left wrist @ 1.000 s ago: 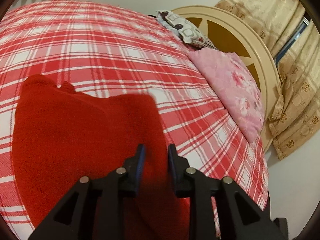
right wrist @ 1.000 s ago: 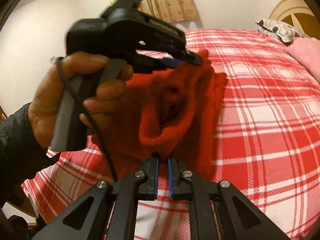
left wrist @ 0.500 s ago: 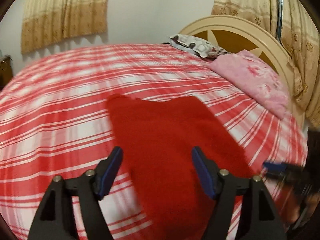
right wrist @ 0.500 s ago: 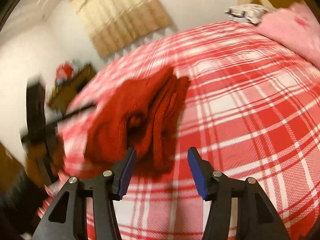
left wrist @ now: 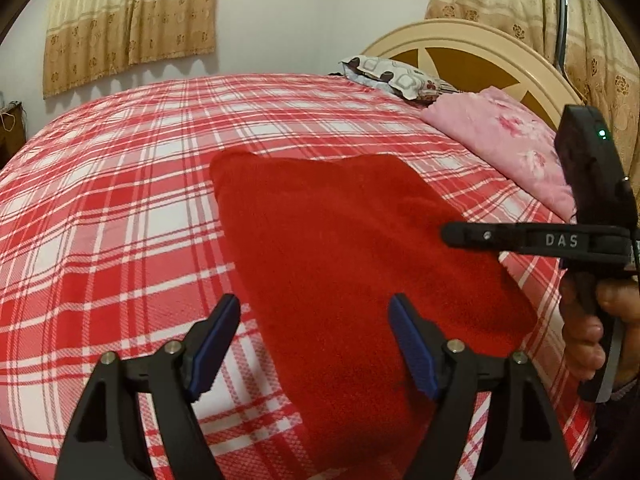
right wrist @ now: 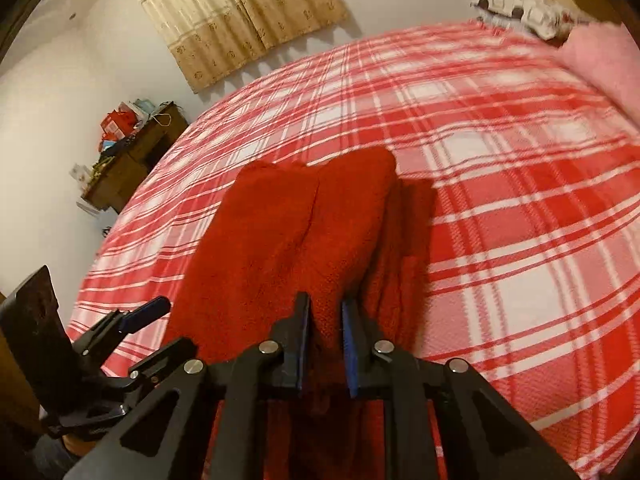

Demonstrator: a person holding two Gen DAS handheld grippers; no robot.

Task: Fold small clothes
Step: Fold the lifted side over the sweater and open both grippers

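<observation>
one bed point(left wrist: 100, 208) is recorded, covered by one red-and-white plaid spread, with one cream headboard point(left wrist: 472, 52) at its far end. two curtains are counted in the left wrist view, one on the back wall point(left wrist: 128, 20) and one beside the headboard point(left wrist: 592, 40). two pillows are noted at the head: one pink floral point(left wrist: 508, 144), one patterned grey-white point(left wrist: 396, 76). one wooden side table point(right wrist: 132, 156) with clutter is seen against the wall. one red knitted garment point(left wrist: 352, 248) is laid on the spread near the close edge, with a lengthwise fold ridge. two grippers are counted. the left gripper point(left wrist: 316, 344) is held wide and opening, its pads clear of the garment below. the right gripper point(right wrist: 326, 344) is closing, a ridge of garment pinched between its nearly meeting pads.
</observation>
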